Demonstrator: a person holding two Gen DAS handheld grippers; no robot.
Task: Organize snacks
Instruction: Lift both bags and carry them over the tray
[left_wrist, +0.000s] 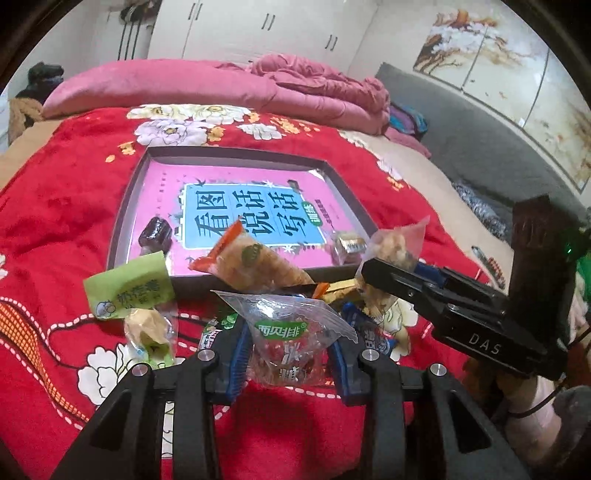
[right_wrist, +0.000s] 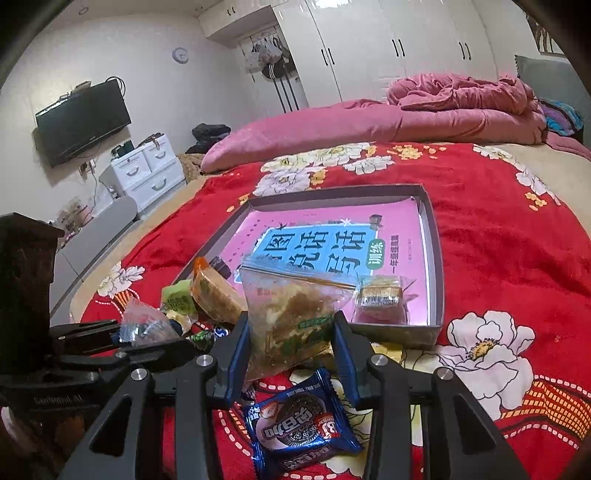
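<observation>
My left gripper (left_wrist: 291, 354) is shut on a clear packet with a green label (left_wrist: 291, 339), lifted just off the red blanket. My right gripper (right_wrist: 291, 347) is shut on a clear bag of brown crumbly snack (right_wrist: 291, 314), held near the box's front edge. The shallow grey box (left_wrist: 125, 206) holds a pink book, a dark candy (left_wrist: 155, 232) and a gold-wrapped snack (right_wrist: 380, 295). An orange-ended packet (left_wrist: 255, 262) leans on the box's front wall. A green packet (left_wrist: 129, 288) and a blue cookie packet (right_wrist: 299, 432) lie on the blanket.
The red flowered blanket (right_wrist: 498, 240) covers the bed, with a pink quilt (right_wrist: 369, 122) piled at the far end. More small wrapped snacks (left_wrist: 151, 328) lie in front of the box. A grey headboard (left_wrist: 461, 136) runs along the right side in the left wrist view.
</observation>
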